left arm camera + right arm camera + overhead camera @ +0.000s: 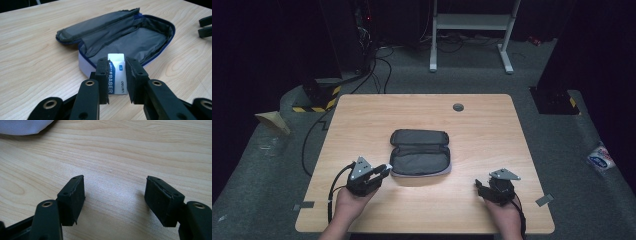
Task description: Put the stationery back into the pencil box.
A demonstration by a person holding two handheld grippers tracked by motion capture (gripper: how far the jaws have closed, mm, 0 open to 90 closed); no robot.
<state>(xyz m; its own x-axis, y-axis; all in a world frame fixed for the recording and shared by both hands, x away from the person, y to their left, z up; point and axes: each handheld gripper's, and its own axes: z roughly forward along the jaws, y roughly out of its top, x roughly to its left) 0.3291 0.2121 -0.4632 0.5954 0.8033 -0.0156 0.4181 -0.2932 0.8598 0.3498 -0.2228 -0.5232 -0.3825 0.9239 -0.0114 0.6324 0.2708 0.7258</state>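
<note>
Left gripper is clamping a small white-and-blue rectangular eraser upright between its jaws, and we are judging it is aimed at the open grey fabric pencil case with blue zip trim just ahead, mouth facing us. Right gripper is hanging released over bare light wooden table, well apart from the case, leaving free room all round.

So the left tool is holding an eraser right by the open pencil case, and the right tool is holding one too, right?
Not quite: the right tool holds nothing. The right gripper view shows it open over bare table. The left tool does grip the eraser by the open pencil case.
</note>
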